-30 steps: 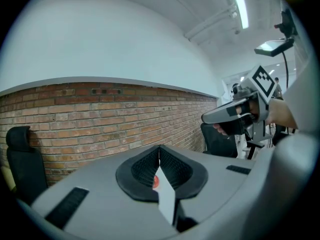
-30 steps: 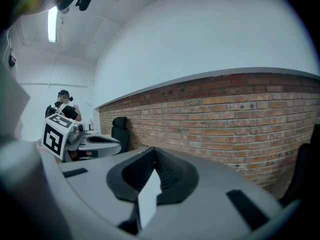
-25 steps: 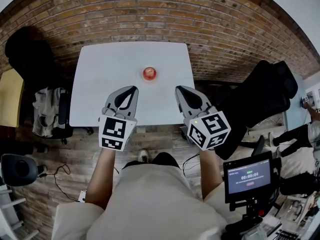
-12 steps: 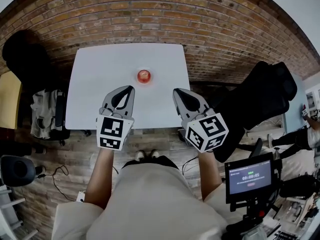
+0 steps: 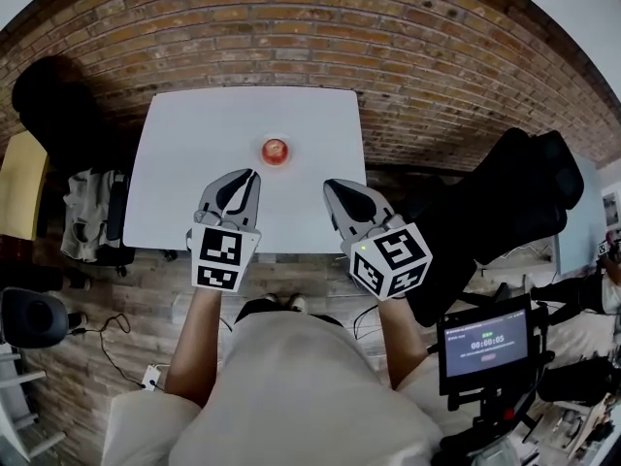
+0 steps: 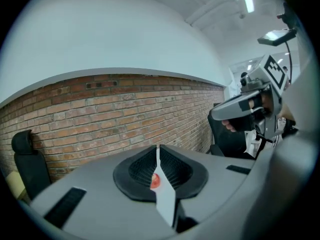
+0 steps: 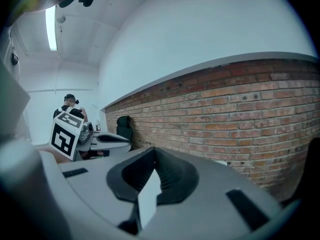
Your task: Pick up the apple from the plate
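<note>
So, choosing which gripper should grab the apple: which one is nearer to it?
Left. The left gripper sits just short of the apple, slightly to its left; the right gripper is farther off, to the apple's right and nearer the person.

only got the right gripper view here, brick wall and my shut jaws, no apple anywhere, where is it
observer: The apple sits out on the white table, ahead of both grippers in the head view.
operator: which gripper is closer
observer: The left gripper. Its tip is nearer the apple but apart from it, and the right gripper is further off to the side.
operator: left lined up on it?
observer: Roughly. The left gripper view shows the apple through the narrow slit between its shut jaws, far ahead and untouched.
</note>
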Tool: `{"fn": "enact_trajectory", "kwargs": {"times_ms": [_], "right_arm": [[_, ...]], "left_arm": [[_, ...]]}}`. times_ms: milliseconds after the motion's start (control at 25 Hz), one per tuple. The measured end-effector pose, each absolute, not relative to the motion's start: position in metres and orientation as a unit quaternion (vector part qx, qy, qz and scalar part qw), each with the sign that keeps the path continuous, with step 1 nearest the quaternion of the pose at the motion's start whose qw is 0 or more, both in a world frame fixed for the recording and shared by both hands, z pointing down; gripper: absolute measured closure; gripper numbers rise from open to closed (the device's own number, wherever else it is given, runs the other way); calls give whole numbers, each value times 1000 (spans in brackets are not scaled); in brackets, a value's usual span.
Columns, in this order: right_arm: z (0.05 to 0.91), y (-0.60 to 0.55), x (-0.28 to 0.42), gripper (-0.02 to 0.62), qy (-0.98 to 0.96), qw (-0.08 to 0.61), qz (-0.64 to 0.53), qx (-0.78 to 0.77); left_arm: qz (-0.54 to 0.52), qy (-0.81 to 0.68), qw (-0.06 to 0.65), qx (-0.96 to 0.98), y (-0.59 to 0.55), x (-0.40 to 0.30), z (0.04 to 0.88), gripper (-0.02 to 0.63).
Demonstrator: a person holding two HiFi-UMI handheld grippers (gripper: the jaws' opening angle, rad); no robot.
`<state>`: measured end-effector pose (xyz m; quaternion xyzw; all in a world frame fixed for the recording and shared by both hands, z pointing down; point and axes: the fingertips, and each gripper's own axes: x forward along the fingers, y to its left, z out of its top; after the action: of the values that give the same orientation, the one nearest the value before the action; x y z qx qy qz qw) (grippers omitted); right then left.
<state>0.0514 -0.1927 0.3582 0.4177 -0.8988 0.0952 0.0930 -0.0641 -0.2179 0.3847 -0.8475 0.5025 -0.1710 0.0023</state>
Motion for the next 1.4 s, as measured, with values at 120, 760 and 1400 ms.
{"fn": "enact_trajectory", "kwargs": {"times_ms": [120,760,1400], "right_arm": [[361,-196,59,592,-900,91,98,414],[389,-251,61,592,-885,96,137,435],[420,-310,46,592,-859,114,176,466]], "left_arm": [[-175,505,2,-845,-218,-58,388,598],[-217,459,3,-862,-275,-49,427,595],[-246,393,-32,-885,-337,-52,481,568]]}}
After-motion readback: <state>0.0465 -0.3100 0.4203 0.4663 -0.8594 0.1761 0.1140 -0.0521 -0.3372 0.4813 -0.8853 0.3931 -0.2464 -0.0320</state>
